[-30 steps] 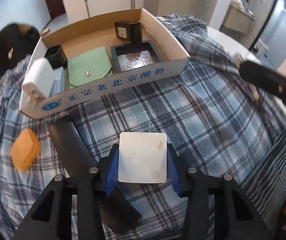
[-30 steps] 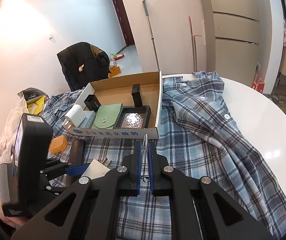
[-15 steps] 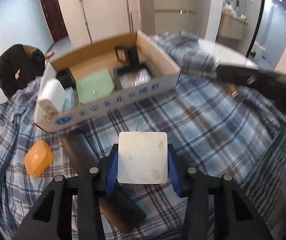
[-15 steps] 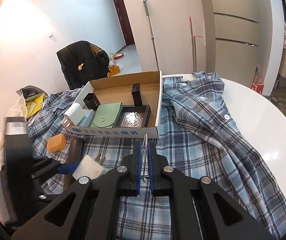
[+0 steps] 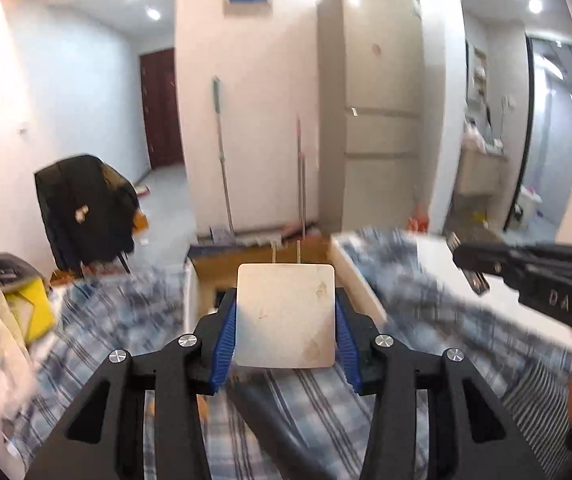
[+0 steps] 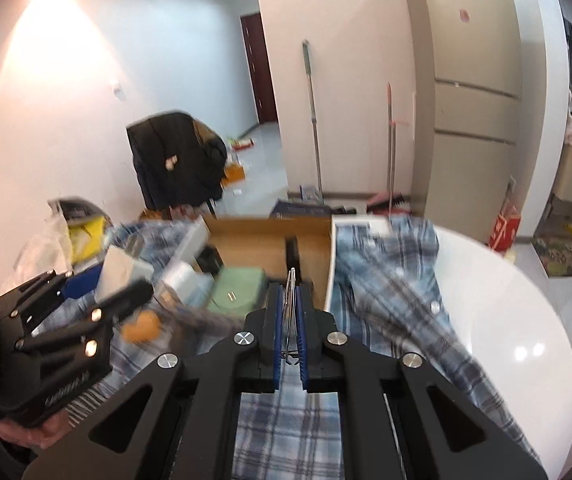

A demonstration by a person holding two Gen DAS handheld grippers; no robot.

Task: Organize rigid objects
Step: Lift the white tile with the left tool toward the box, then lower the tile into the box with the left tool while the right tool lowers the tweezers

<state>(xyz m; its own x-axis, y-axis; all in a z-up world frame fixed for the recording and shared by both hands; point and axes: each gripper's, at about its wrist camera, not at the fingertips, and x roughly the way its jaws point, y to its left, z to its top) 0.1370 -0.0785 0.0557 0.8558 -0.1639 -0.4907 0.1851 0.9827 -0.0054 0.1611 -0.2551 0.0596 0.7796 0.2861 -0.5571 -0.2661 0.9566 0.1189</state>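
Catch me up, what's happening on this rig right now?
A person is sorting small items into a cardboard box on a plaid shirt. The left gripper holds a white plug adapter, prongs pointing forward, above the box. The right gripper is shut on a thin metal clip. Neither item is in the box yet.

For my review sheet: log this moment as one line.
left gripper: shut on white charger | right gripper: shut on thin metal clip | cardboard box: holds green pouch | both grippers above plaid shirt
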